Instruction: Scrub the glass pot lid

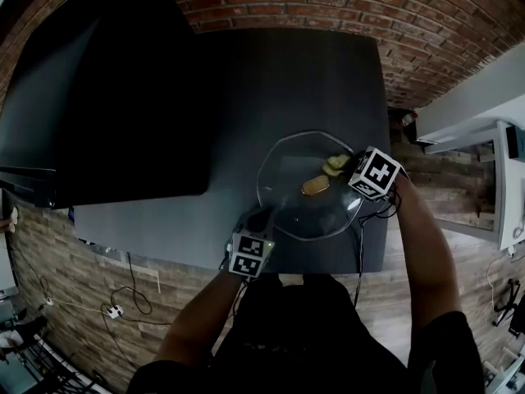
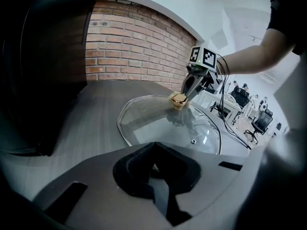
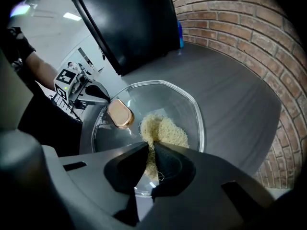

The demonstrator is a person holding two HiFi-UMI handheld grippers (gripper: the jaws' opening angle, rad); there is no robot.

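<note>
- Glass pot lid (image 1: 287,208), one only, lies dome-up on the dark counter (image 1: 246,89), its single gold knob (image 1: 315,185) at the centre.
- One pale fibrous scrubber (image 3: 163,131) rests on the glass just beside the knob, pinched in the closed right hand-held gripper (image 3: 149,150), so the lid lies directly beneath it.
- Left hand-held gripper (image 2: 154,150), jaws together, seems to clamp the lid's near rim.

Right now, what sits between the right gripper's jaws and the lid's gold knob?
A pale fibrous scrub pad, pinched in the right gripper and lying on the glass lid beside the gold knob. The right gripper view shows it.
</note>
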